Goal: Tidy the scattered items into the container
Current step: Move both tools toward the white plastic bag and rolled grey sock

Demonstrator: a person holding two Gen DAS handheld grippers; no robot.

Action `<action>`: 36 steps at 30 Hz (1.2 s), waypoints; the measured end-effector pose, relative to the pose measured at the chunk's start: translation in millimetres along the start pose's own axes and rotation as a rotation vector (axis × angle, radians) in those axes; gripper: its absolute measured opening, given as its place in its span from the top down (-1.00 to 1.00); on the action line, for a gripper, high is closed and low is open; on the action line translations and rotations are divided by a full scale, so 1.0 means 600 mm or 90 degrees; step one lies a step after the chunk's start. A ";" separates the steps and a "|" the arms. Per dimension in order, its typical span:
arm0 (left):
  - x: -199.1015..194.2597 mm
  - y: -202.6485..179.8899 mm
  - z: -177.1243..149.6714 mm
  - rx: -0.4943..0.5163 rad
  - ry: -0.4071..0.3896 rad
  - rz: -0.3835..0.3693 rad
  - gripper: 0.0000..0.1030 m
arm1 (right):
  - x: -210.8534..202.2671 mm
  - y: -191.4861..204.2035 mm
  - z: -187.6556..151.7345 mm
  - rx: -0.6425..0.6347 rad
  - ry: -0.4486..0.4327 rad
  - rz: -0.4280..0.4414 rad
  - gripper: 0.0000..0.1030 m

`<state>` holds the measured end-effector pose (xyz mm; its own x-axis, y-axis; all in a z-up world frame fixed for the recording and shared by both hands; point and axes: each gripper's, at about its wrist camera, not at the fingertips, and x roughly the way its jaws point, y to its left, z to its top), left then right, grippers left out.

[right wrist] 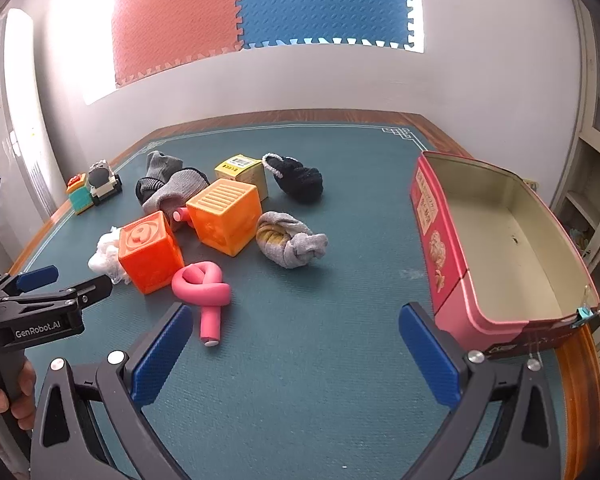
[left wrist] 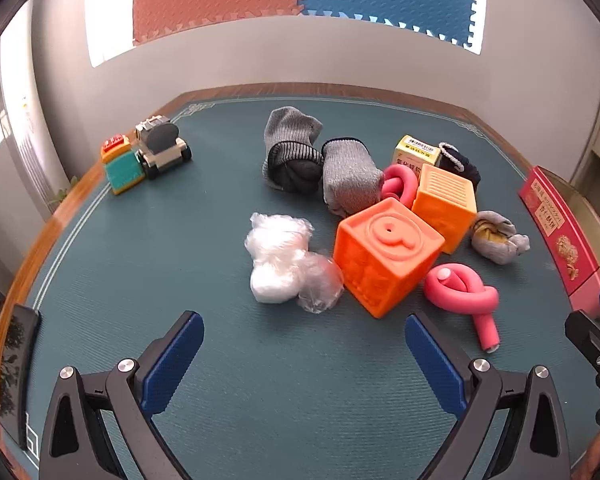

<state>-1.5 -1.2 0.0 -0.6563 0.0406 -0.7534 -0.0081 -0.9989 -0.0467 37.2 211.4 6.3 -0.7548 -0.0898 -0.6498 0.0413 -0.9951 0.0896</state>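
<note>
A pile of items lies on the green mat: two orange cubes, a knotted pink foam tube, crumpled clear plastic, grey socks, a grey-yellow sock ball, a black sock and a yellow box. The pink tin container stands open and empty at the right. My left gripper is open and empty, just short of the plastic and the near cube. My right gripper is open and empty between the pink tube and the tin.
A toy truck and a teal-orange toy block sit at the far left of the mat. The table's wooden edge curves along the left. White shelving stands beyond the tin. The left gripper also shows in the right wrist view.
</note>
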 end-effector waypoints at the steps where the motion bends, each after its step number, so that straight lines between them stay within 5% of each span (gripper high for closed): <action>1: 0.002 0.003 0.003 0.002 0.003 -0.002 -0.99 | -0.001 -0.002 0.001 0.000 -0.002 0.001 -1.00; 9: 0.030 0.028 0.041 0.018 0.022 -0.015 -0.99 | -0.012 0.013 0.028 -0.017 -0.044 -0.015 -1.00; 17: 0.025 0.027 0.037 0.037 -0.028 0.012 -0.99 | -0.014 0.007 0.082 0.025 -0.137 0.040 -1.00; 20: 0.030 0.035 0.036 0.042 -0.035 0.019 -0.99 | 0.026 -0.004 0.087 0.067 -0.119 0.051 -1.00; 25: 0.056 0.062 0.034 0.030 -0.015 0.014 -0.99 | 0.079 -0.018 0.066 0.084 -0.113 -0.020 -1.00; 36: 0.090 0.094 0.036 -0.018 0.030 -0.035 -0.99 | 0.089 -0.036 0.053 0.052 -0.117 -0.014 -1.00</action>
<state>-53.7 -55.7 -29.4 -0.6193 0.0968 -0.7792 -0.0211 -0.9941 -0.1067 -24.8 229.3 -6.4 -0.8623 -0.0512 -0.5038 -0.0243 -0.9895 0.1422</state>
